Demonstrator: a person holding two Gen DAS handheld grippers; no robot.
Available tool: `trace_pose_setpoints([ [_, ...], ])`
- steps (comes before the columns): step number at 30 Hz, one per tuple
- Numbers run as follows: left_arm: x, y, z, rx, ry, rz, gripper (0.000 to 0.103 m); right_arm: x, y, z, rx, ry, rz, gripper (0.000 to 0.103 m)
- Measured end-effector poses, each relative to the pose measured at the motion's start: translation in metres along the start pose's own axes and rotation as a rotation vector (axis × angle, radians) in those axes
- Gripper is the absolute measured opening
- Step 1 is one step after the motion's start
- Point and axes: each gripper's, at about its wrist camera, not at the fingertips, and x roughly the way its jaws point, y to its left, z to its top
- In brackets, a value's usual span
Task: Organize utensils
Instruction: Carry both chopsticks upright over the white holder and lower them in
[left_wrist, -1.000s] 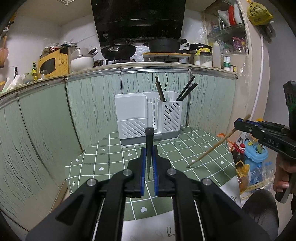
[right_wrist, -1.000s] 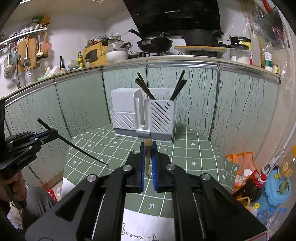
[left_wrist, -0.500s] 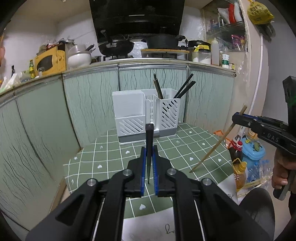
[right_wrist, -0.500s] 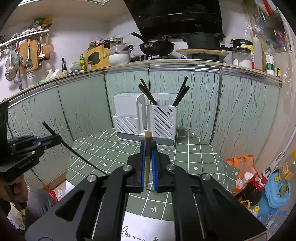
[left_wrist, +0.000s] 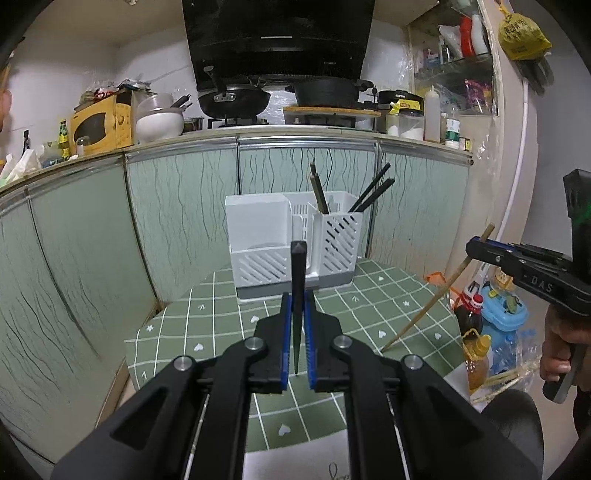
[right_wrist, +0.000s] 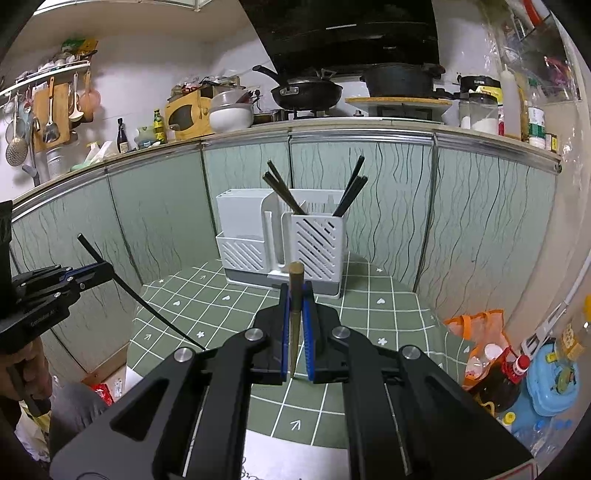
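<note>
A white utensil holder (left_wrist: 291, 240) stands at the back of the green tiled table (left_wrist: 221, 332), with several dark chopsticks (left_wrist: 371, 192) upright in its right slotted compartment. It also shows in the right wrist view (right_wrist: 284, 240). My left gripper (left_wrist: 298, 314) is shut on a black chopstick (left_wrist: 297, 280), held upright in front of the holder. My right gripper (right_wrist: 294, 310) is shut on a brown wooden chopstick (right_wrist: 295, 295); it shows slanting over the table's right edge in the left wrist view (left_wrist: 436, 295). Both grippers are short of the holder.
Green patterned cabinet panels (left_wrist: 177, 206) wall the table's back and left. Bottles and a blue container (left_wrist: 502, 314) crowd the floor to the right. A white paper (right_wrist: 288, 458) lies at the table's near edge. Pans and jars sit on the counter above.
Both grippers have drawn back a little from the holder, which now looks slightly smaller. Each still holds its chopstick.
</note>
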Motion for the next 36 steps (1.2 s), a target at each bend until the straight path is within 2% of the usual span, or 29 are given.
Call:
trace_pose_setpoints([
  [8, 0.009, -0.009, 0.035, 0.015, -0.024, -0.036, 0.006, -0.004, -0.008, 0.033, -0.008, -0.013, -0.005, 0.006],
  [14, 0.019, -0.009, 0.065, -0.008, -0.021, -0.098, 0.006, -0.001, -0.011, 0.057, -0.028, -0.003, 0.01, 0.006],
  [20, 0.034, -0.015, 0.096, 0.011, -0.015, -0.129, 0.006, 0.005, -0.014, 0.079, -0.033, 0.003, 0.018, 0.006],
  [27, 0.054, -0.018, 0.122, 0.012, 0.002, -0.152, 0.006, 0.019, -0.016, 0.112, -0.042, 0.0, 0.023, 0.006],
  [36, 0.072, -0.027, 0.167, 0.02, -0.028, -0.168, 0.006, 0.035, -0.024, 0.159, -0.037, -0.027, 0.033, 0.006],
])
